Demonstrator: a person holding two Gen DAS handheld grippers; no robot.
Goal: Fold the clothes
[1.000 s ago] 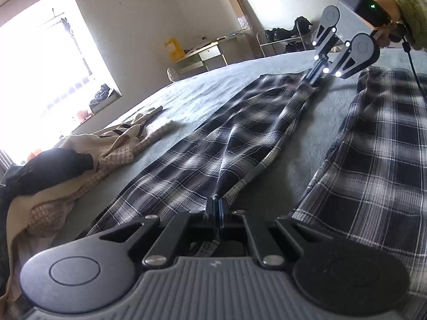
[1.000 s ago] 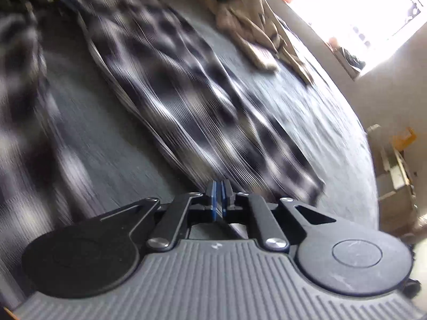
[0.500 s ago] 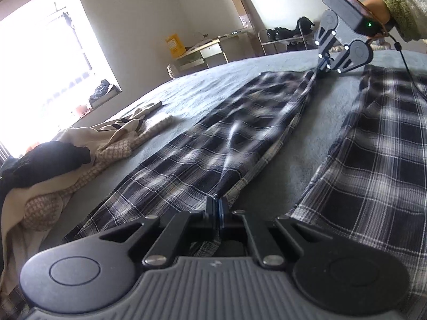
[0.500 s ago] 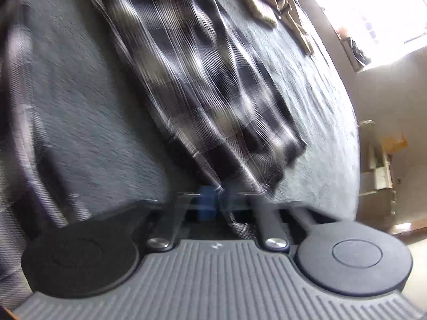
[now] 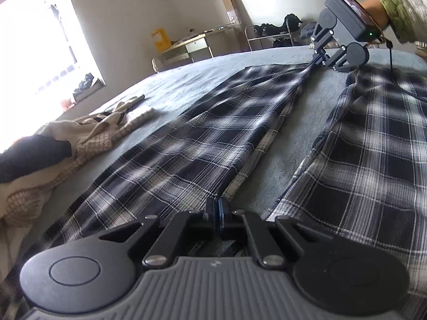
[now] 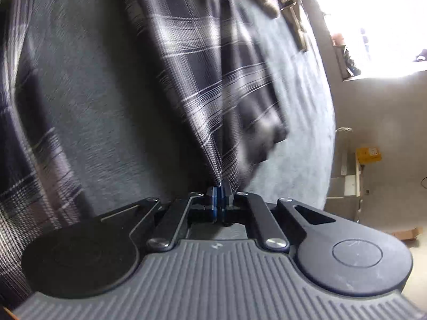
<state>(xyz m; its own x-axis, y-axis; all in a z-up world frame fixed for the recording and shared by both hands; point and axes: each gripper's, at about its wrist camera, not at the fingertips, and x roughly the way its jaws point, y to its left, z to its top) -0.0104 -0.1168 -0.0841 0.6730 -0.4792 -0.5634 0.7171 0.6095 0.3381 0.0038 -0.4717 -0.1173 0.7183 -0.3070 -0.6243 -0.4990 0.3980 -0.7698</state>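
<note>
Broadly, a grey bed (image 5: 186, 80) fills both views, its cover a soft, fuzzy cloth. Across it lie plaid trousers (image 5: 202, 144), dark with white lines, one leg running from near to far on the left, the other (image 5: 373, 160) spread on the right with bare cover between them. The left claw (image 5: 218, 210) is clenched on the near edge of the left leg. The right claw (image 5: 316, 62), held by a hand in a green fuzzy sleeve (image 5: 397, 2), is pinched on the same leg's far end, lifting it off the cover; its own view is blurred. A heap of beige and black clothes (image 5: 53, 144) sits at the left edge. Beyond the bed stand a pale desk (image 5: 186, 46), a yellow box (image 5: 161, 40), a shoe rack (image 5: 269, 37) and a bright window (image 5: 34, 40).
</note>
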